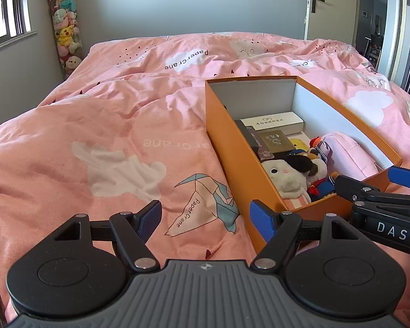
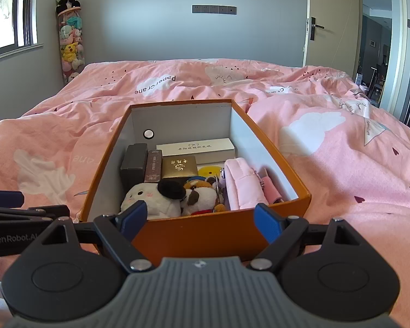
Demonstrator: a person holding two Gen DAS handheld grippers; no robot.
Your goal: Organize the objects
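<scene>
An open orange box (image 2: 213,232) sits on the pink bed and also shows in the left wrist view (image 1: 227,125). Inside lie a white plush (image 2: 150,199), a brown and white plush (image 2: 199,195), a pink pouch (image 2: 242,183), a gold box (image 2: 179,166), a white case (image 2: 195,147) and dark boxes (image 2: 134,164). My right gripper (image 2: 199,221) is open and empty at the box's near wall. My left gripper (image 1: 206,218) is open and empty over the duvet, left of the box. The right gripper's fingers (image 1: 404,176) show at the box's near corner.
The pink duvet (image 1: 109,136) covers the whole bed. A tall tube of plush toys (image 2: 69,41) stands in the far left corner by the window. A door (image 2: 328,27) stands open at the far right.
</scene>
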